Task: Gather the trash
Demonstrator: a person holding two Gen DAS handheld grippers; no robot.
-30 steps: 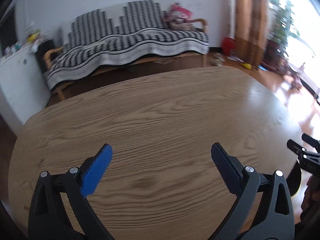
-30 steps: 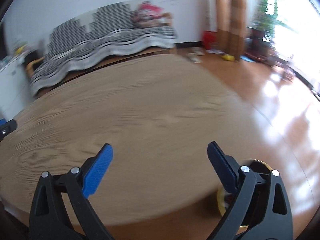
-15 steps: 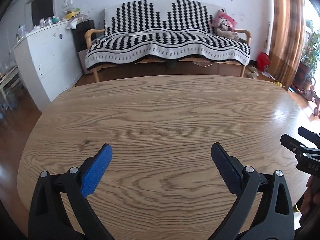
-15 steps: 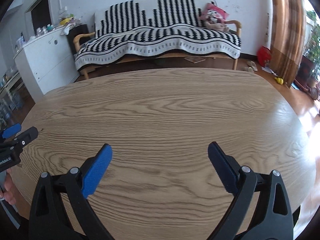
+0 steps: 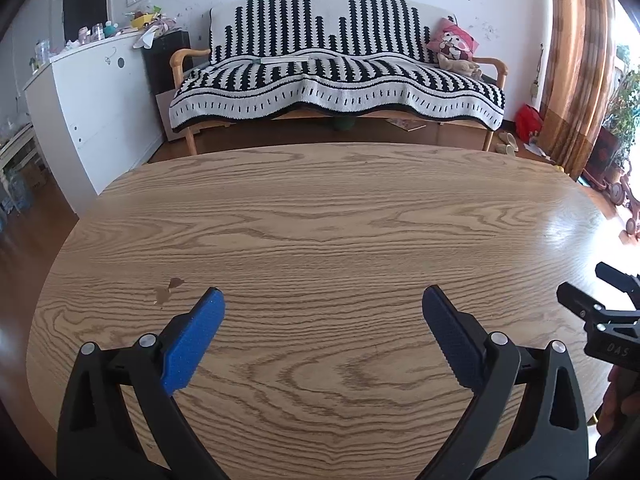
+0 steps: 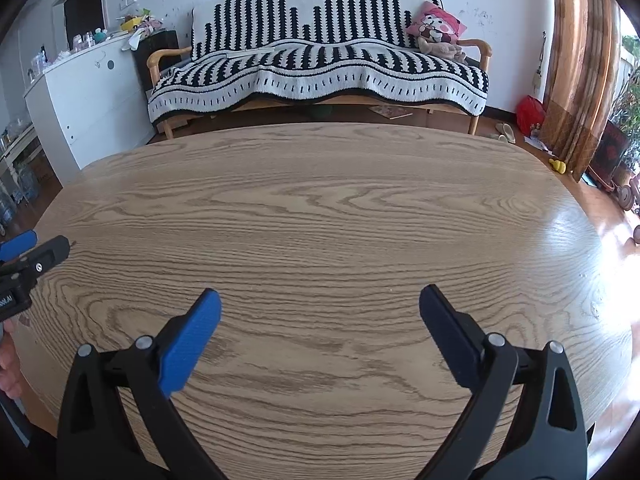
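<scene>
The oval wooden table (image 5: pixel 320 216) fills both views, and no loose trash shows on it. A small brown mark (image 5: pixel 168 290) lies on the wood left of my left gripper; whether it is a stain or a scrap I cannot tell. My left gripper (image 5: pixel 323 300) hovers over the near part of the table, open, nothing between its blue pads. My right gripper (image 6: pixel 320 296) is also open and empty over the table (image 6: pixel 320 208). Each gripper shows at the edge of the other's view: the right gripper (image 5: pixel 600 312) at the right, the left gripper (image 6: pixel 28 256) at the left.
Behind the table stands a sofa (image 5: pixel 336 80) under a black-and-white blanket with a pink cushion (image 5: pixel 452 42). A white cabinet (image 5: pixel 92 100) is at the left, a brown curtain (image 5: pixel 576 64) at the right. A red bag (image 6: pixel 530 110) and slippers (image 6: pixel 504 132) lie on the floor.
Both views have swung left, away from the bright window side, and now face the sofa squarely. A yellow-rimmed container seen below the right gripper a second ago is out of view. Both grippers stay open.
</scene>
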